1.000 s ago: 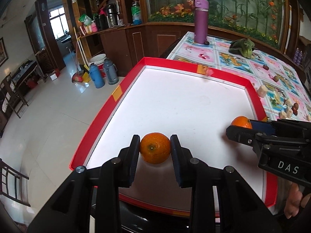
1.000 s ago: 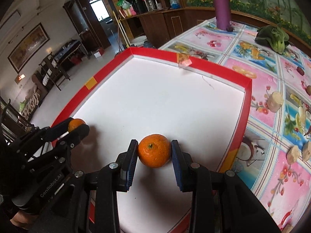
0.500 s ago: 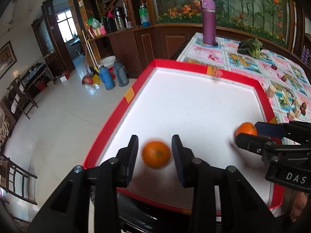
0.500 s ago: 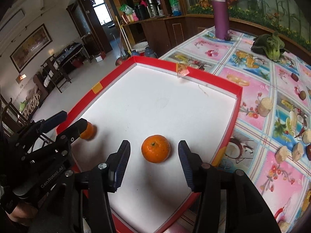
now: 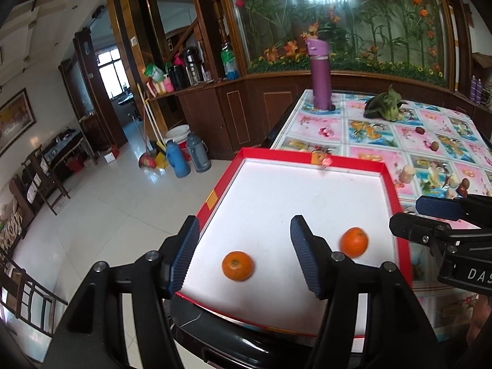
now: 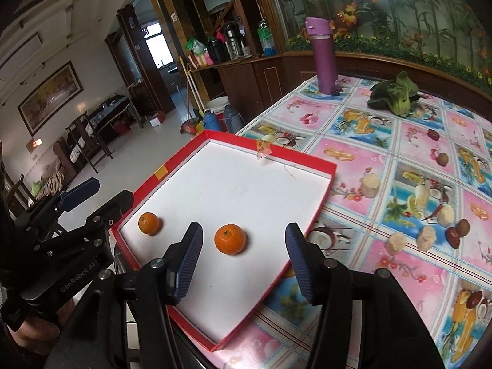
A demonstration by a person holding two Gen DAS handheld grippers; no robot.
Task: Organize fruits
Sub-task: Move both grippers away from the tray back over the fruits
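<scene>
- Legibly printed on right gripper (image 5: 421, 218): "DAS"; on left gripper (image 6: 101, 192): "GenRobot.AI".
- Both jaws opening, released, empty.
- Two oranges (image 5: 238, 266) (image 5: 354, 242) resting apart inside red tray (image 5: 396, 190).
- Only right view showing tray's near corner.

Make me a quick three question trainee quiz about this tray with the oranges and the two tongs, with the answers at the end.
1. How many oranges lie in the red tray?
2. True or false: the left tongs are clamped on the left orange.
3. Which stands on the patterned tablecloth beyond the tray: A) a purple bottle, B) a kettle, C) a bowl?

Key: 1. Two: the left one and the right orange. 2. False; their jaws are opening, the orange lies free. The right tongs likewise. 3. A.
</scene>
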